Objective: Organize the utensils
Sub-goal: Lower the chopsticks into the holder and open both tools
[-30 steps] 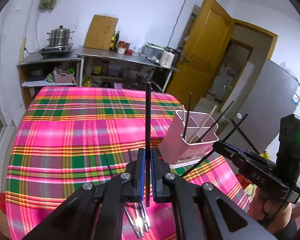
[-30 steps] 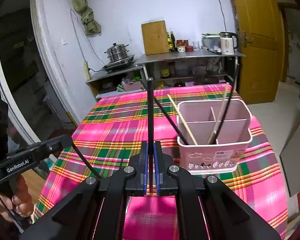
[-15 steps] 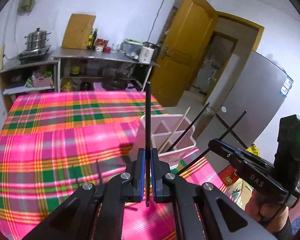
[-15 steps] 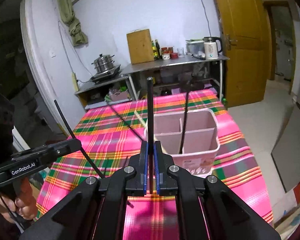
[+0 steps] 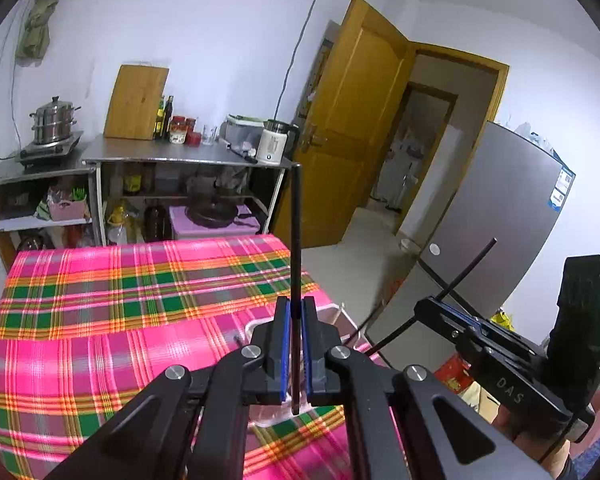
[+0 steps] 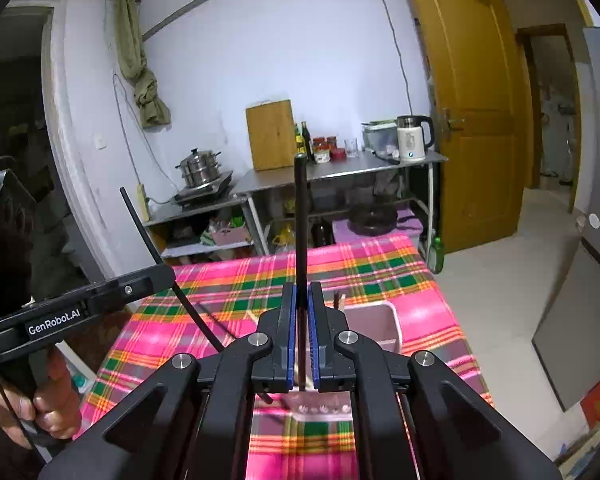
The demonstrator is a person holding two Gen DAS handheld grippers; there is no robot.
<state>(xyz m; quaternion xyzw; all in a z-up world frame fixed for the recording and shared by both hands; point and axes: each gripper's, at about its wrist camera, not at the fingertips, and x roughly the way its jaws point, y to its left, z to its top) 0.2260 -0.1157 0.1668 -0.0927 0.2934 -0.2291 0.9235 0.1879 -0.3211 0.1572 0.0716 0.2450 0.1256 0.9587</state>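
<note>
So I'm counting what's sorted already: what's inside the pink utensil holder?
In the right wrist view, two stick tips, one dark and one pale, poke above the pink utensil holder. The right claw, shut on a black chopstick, covers the remaining compartments.

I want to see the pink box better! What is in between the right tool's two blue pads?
A black chopstick, pinched upright between the right tool's pads, with the pink box behind it. The right wrist view shows this.
</note>
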